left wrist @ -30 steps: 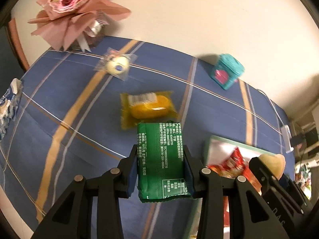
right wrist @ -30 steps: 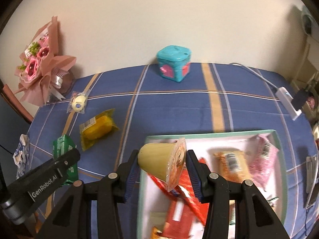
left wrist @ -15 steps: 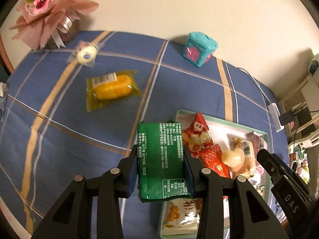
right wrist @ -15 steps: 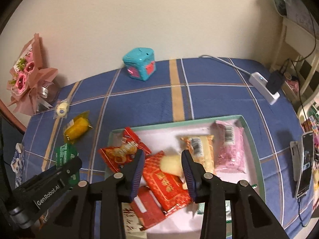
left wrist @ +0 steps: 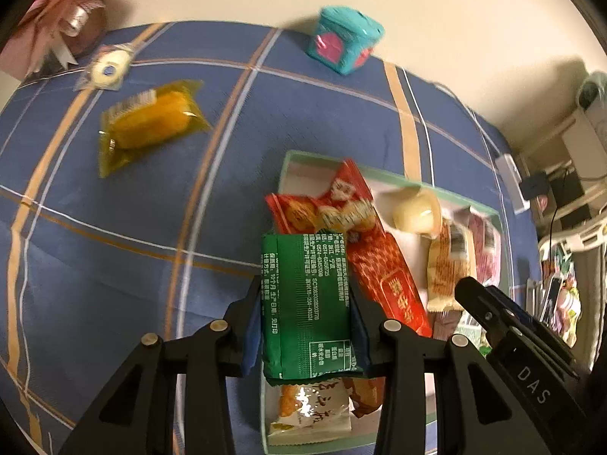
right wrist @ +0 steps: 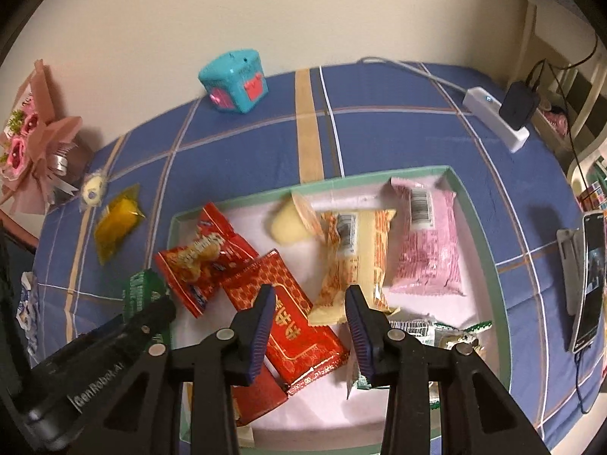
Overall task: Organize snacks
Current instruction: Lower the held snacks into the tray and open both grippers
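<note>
Green, light, crinkly foil snack packet (left wrist: 309,303), clamped across its flat middle by the left gripper (left wrist: 307,326), should flex harmlessly.

A teal cube (right wrist: 234,80) with pink patches stands at the far edge of the surface (right wrist: 379,136), against the wall (right wrist: 265,7). A pink bouquet (right wrist: 26,155) lies at the far left corner. On the right, a white power strip (right wrist: 495,118) holds a black plug (right wrist: 518,104), its cable trailing along the checked blue cloth. A phone (right wrist: 588,280) lies at the right edge.
</note>
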A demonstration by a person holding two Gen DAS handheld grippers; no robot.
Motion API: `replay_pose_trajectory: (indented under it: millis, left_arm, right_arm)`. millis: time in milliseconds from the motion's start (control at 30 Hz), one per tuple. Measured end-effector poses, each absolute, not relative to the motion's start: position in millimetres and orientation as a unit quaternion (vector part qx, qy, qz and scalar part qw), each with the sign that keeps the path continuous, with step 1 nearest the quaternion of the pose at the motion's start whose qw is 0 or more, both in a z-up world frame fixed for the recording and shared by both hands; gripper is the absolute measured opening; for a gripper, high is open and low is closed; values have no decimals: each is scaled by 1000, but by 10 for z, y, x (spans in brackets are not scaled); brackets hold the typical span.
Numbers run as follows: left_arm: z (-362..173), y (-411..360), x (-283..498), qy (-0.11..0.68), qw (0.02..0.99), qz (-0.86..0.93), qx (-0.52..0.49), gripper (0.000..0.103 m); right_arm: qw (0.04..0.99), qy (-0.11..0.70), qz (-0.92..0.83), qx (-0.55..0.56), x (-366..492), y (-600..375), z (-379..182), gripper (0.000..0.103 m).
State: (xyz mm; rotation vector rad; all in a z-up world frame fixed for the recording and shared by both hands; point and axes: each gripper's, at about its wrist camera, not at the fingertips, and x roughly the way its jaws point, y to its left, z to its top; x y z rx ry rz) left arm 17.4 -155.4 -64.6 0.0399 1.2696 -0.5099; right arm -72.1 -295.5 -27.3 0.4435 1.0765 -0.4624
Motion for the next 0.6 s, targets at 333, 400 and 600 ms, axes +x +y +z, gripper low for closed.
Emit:
replay_pose_trajectory:
  millis: [333, 400, 600]
  left_arm:
    - [-840, -1749, 66, 603, 752, -262, 36, 41]
    - [-881, -1767, 51, 606, 749, -266, 38, 41]
    - [-986, -1769, 22, 619, 736, -270, 40, 41]
  right_arm:
    - [801, 516, -219, 211, -728, -2985, -363, 41]
    - [798, 519, -223, 210, -731, -2995, -386, 41]
    - [792, 526, -227, 210, -731, -3003, -433, 41]
